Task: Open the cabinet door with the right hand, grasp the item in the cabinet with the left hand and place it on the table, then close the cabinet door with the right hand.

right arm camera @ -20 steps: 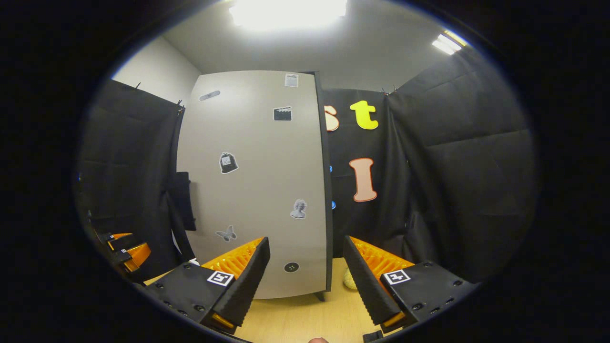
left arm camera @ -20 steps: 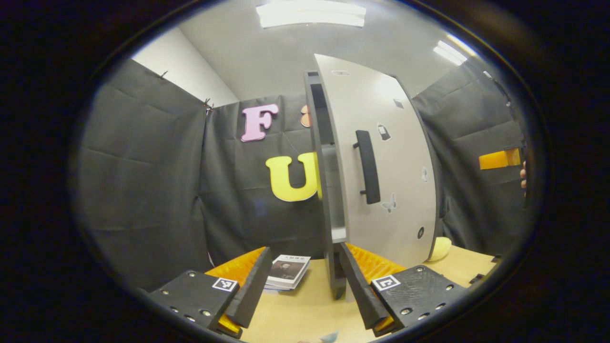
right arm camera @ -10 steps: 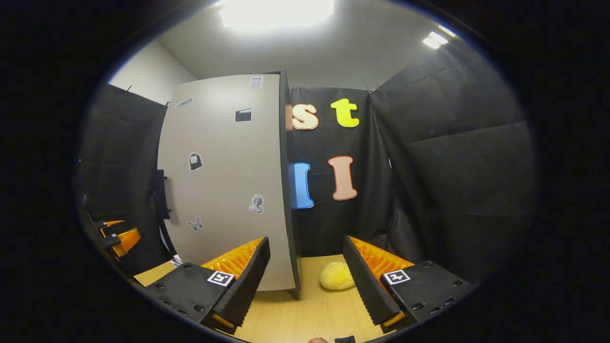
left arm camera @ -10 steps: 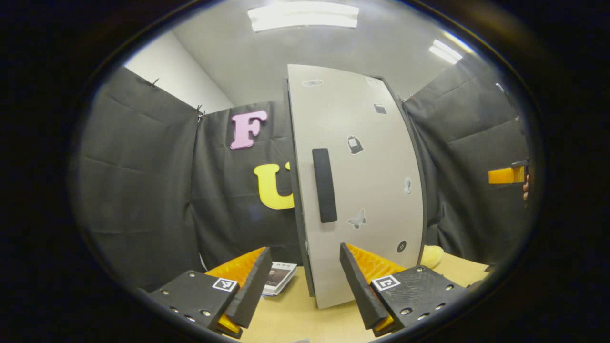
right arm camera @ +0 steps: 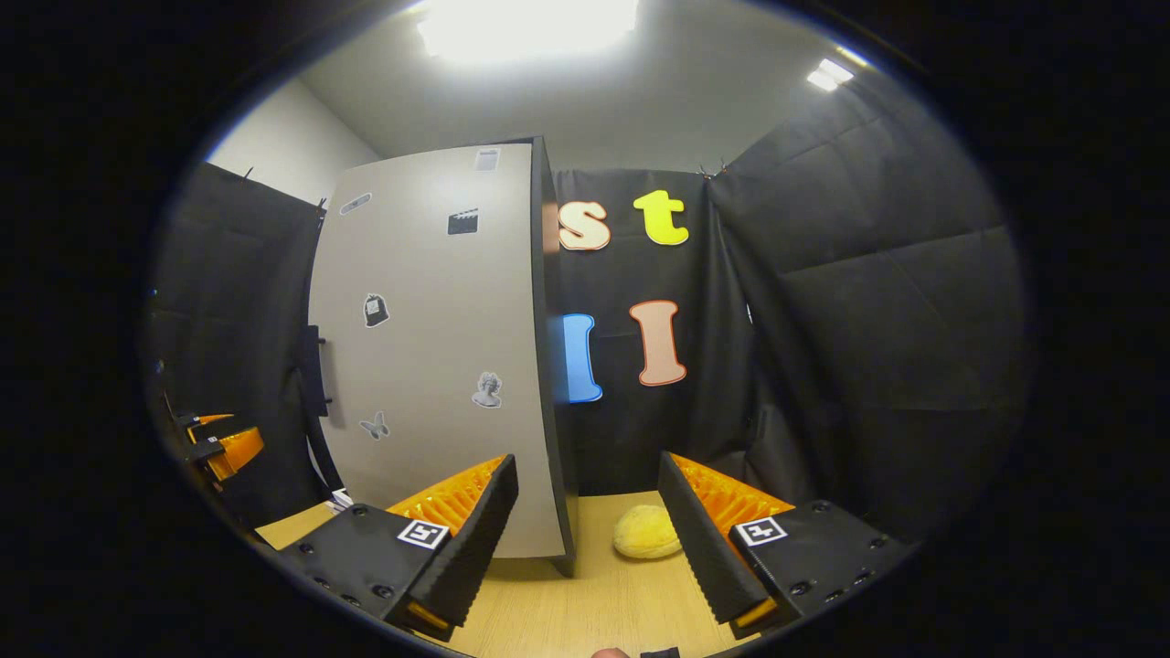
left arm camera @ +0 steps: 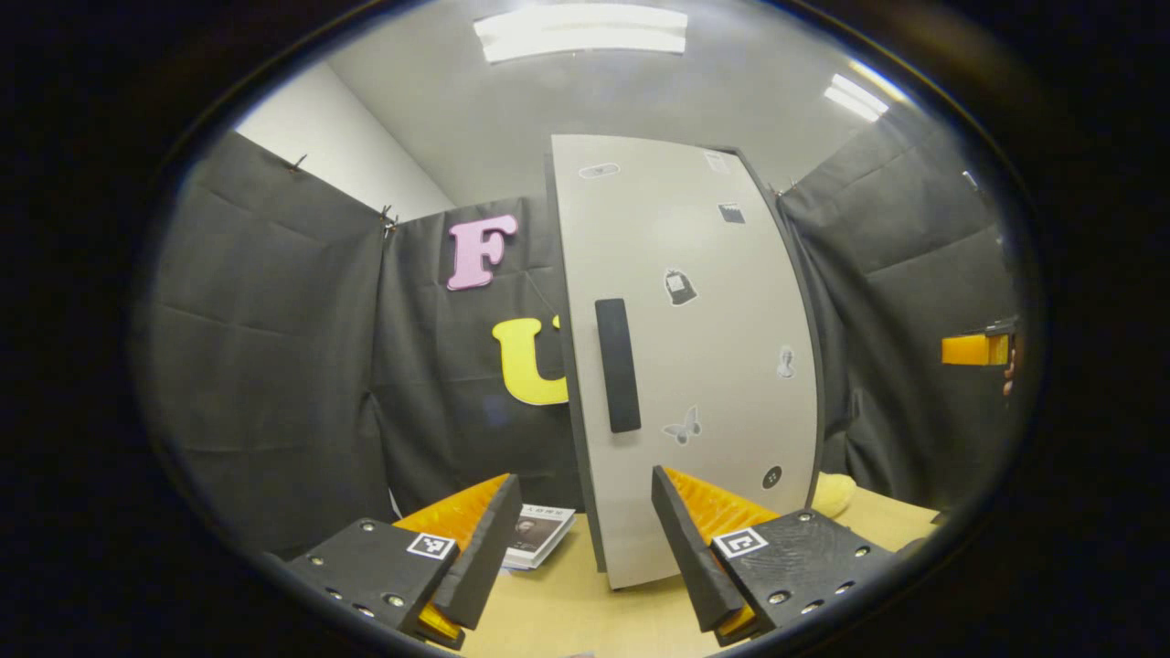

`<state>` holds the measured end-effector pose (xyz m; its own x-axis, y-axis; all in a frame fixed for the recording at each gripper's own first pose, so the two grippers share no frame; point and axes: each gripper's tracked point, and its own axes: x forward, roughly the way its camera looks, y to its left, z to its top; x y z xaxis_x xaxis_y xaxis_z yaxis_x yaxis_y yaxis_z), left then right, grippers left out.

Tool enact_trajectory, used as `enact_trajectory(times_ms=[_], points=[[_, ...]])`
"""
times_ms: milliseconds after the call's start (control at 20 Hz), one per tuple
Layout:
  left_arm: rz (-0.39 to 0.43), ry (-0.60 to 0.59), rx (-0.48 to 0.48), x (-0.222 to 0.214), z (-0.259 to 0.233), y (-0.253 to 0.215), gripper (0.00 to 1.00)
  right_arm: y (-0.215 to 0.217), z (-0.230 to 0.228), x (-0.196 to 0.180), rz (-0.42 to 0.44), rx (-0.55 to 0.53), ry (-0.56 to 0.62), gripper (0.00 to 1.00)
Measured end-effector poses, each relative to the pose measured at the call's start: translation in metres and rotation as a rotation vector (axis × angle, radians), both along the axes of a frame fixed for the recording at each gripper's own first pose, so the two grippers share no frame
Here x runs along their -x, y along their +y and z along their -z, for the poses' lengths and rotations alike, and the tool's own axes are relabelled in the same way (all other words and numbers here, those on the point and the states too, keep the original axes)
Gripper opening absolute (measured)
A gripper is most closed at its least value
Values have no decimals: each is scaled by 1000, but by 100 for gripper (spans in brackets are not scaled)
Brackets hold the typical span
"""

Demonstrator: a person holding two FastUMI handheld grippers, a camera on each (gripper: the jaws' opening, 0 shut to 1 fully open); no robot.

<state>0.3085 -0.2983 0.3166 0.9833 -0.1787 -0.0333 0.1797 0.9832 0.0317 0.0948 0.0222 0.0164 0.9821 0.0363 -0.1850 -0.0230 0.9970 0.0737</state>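
Observation:
A tall grey cabinet door with small stickers stands shut, flush with the cabinet's dark edge. Its black vertical handle faces me in the left gripper view. In the right gripper view the door stands at an angle, with the handle at its far left edge. A small book lies flat on the wooden table, left of the cabinet. My left gripper is open and holds nothing, low in front of the door. My right gripper is also open, off the cabinet's right corner.
A yellow rounded lump rests on the table to the right of the cabinet, and it peeks out past the door. Black cloth walls close in all sides. The other gripper and a hand show at the far right.
The door, ajar one second ago, has swung shut. My right gripper has come off it and turned right, baring the yellow lump. The left gripper barely shifted.

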Motion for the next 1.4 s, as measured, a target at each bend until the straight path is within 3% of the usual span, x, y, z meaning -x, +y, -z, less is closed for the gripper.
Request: enact_trajectory(times_ms=[1400], points=[[-8,-20,9,9,-4,23,87,19,-13,16,-2,24,-40,98]])
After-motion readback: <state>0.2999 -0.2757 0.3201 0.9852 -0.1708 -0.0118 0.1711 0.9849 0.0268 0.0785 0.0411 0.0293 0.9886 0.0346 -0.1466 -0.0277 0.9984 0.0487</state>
